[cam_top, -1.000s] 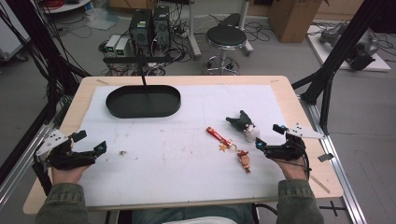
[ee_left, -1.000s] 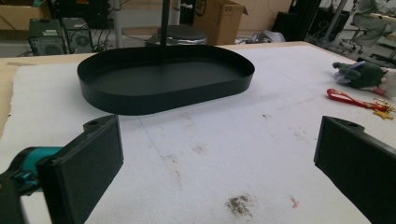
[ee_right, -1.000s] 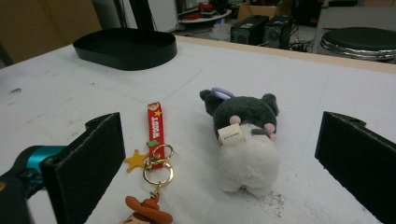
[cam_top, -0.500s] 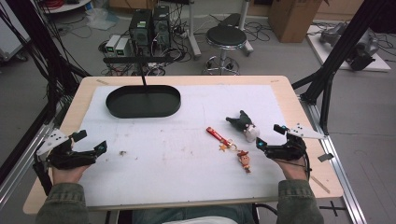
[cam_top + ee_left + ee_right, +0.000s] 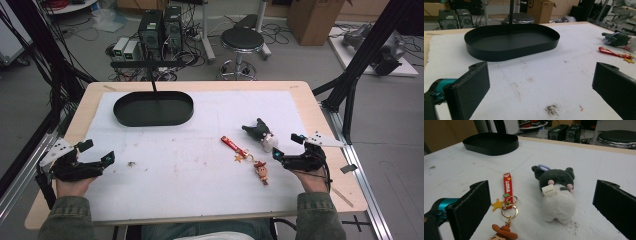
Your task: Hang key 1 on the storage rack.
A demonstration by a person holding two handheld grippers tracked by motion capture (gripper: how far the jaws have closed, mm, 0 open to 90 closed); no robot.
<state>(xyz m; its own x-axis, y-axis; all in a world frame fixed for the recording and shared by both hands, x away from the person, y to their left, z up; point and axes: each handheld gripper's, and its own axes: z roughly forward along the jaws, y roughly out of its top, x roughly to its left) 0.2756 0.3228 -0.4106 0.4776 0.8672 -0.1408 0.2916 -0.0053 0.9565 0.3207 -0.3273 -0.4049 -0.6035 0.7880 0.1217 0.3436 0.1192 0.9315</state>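
A grey and white plush toy (image 5: 261,134) (image 5: 557,190) lies on the white mat just ahead of my right gripper (image 5: 288,146) (image 5: 544,205), whose jaws stand wide open and empty. Left of the plush lies a red strap keychain (image 5: 235,147) (image 5: 507,187) with a gold star and a cowboy figure (image 5: 261,172) (image 5: 503,233). A black oval tray (image 5: 153,108) (image 5: 511,42) (image 5: 491,143) sits at the far left of the mat. My left gripper (image 5: 96,152) (image 5: 540,87) rests near the front left edge, open and empty, facing the tray.
The white mat (image 5: 200,165) covers most of the wooden table (image 5: 320,125); it has small stains (image 5: 552,110). A thin black post (image 5: 151,80) rises behind the tray. A stool (image 5: 241,40), computers and black frame legs stand beyond the table.
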